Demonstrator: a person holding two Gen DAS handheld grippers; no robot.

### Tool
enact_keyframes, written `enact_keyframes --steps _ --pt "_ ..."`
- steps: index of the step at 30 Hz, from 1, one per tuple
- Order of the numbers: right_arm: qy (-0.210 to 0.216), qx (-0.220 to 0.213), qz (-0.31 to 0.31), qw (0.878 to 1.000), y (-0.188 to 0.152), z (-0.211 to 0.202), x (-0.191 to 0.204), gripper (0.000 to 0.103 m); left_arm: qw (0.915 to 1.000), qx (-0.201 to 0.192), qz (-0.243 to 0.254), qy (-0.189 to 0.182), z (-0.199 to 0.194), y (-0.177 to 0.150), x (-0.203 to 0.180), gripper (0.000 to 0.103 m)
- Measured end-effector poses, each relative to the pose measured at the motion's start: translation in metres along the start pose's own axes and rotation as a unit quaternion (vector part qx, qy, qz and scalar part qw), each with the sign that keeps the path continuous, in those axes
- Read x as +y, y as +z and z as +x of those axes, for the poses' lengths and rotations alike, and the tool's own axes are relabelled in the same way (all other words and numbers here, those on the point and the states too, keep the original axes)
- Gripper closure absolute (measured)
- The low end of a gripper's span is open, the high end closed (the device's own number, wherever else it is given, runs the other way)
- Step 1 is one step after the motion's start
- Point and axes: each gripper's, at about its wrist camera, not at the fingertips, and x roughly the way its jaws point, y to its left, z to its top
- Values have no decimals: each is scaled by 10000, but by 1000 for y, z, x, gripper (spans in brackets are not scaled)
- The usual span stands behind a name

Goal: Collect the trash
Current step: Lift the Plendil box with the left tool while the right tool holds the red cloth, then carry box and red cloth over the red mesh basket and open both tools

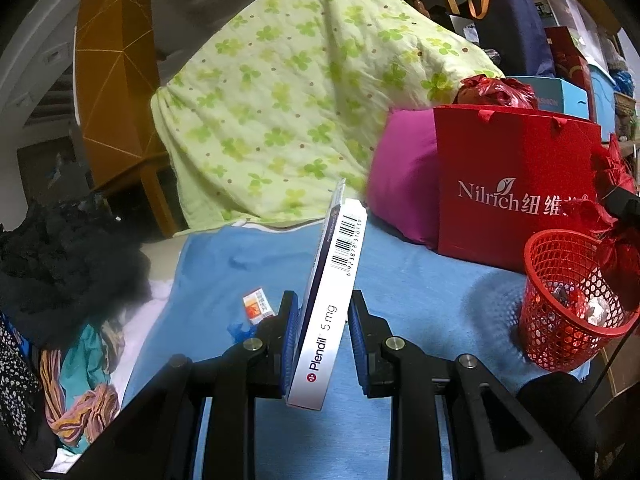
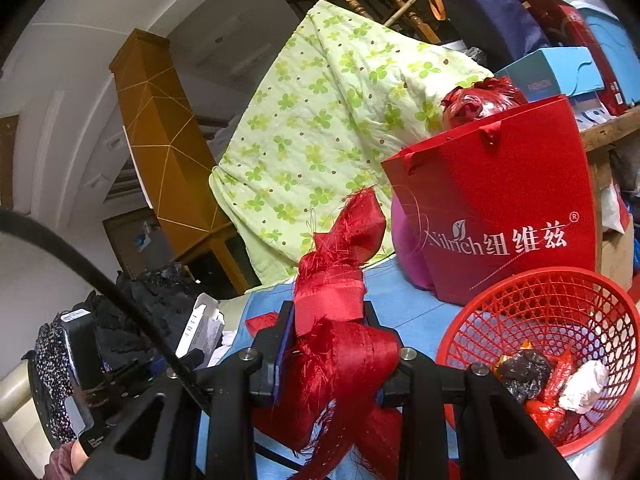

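Clamped in the left claw (image 1: 322,312), a white Plendil medicine box (image 1: 328,300) stands on edge, tilting up and away between the blue pads. Ahead and to its right on the blue bed sheet (image 1: 420,288) sits the red mesh basket (image 1: 568,300). Frayed red ribbon (image 2: 340,320) is pinched in the right claw (image 2: 330,320); the basket, holding scraps, lies just right of it.

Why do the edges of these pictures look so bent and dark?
Both views use fisheye lenses: black corners, curved walls. In the left wrist view the medicine box is sharp, its print readable. In the right wrist view the red basket bulges near the edge, and the light is dim and bluish.
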Motion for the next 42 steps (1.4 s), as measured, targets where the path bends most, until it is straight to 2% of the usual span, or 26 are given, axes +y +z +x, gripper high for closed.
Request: enact_keyframes --steps 42 --pt "-315 -310 476 9979 4 -40 -41 70 9978 26 527 -397 2 8 -49 76"
